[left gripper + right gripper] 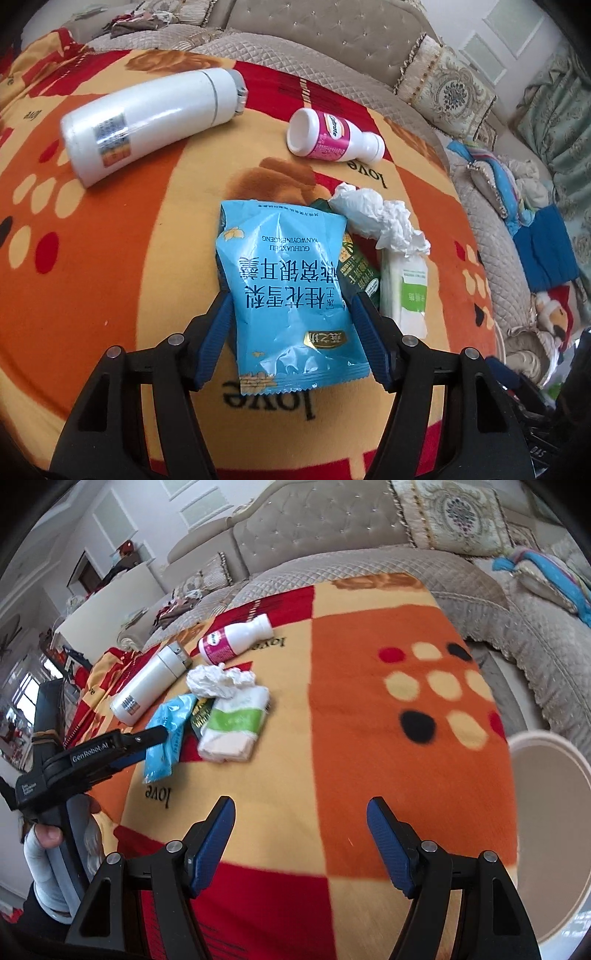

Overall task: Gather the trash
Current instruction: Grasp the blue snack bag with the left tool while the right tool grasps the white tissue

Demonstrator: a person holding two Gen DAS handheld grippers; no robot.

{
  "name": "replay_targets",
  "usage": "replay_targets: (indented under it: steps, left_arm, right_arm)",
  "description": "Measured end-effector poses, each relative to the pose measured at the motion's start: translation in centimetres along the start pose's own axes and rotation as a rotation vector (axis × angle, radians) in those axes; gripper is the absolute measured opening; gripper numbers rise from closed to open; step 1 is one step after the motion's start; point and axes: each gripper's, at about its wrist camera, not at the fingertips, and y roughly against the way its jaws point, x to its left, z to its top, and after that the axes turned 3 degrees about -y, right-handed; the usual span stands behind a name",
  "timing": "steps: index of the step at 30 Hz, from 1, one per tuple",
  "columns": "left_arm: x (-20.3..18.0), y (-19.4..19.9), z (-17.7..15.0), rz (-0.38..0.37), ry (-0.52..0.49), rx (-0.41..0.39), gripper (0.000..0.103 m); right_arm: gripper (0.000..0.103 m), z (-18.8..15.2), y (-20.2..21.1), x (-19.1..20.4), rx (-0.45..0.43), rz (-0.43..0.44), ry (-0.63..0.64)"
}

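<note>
Blue snack packet (291, 295) between left gripper (291, 314) pads — uncompressed, right gripper (301, 808) spread wide

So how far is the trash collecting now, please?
Nothing looks collected yet; the bin's inside is not visible. In hand: the left gripper straddles the blue snack packet, its jaws apart, not visibly closed on it. Left on the blanket: crumpled tissue, green packet, tissue pack, pink-label bottle and white flask. The right gripper is open and empty.

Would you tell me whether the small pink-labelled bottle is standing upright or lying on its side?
Lying on its side. The pink-labelled bottle rests lengthwise on the blanket, its base facing the left wrist camera.
</note>
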Motion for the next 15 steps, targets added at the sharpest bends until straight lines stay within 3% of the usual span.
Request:
replay_targets:
  steps: [6,7,8,10,15]
  left_arm:
    - [0.2,-0.8,0.7,-0.014,-0.005,0.005,0.063]
    - [0.3,-0.8,0.7,-0.018,-0.005,0.002,0.06]
    - [0.4,-0.6,0.7,-0.015,-0.016,0.001,0.049]
    - [0.8,-0.1,0.7,-0.01,-0.027,-0.001,0.044]
    - [2.5,2.1,0.1,-0.004,-0.025,-0.02,0.04]
  right_arm:
    - [0.072,2.3,-2.4,1.9,0.024,0.033,0.037]
    - [0.072,2.7,-2.7,2.3,0.023,0.037,0.043]
    - [0.072,3.1,-3.0,2.7,0.022,0.042,0.048]
    - [0.072,4.0,-3.4,3.3,0.017,0.054,0.06]
    - [0.072,6.3,-5.0,5.9,-0.008,0.081,0.134]
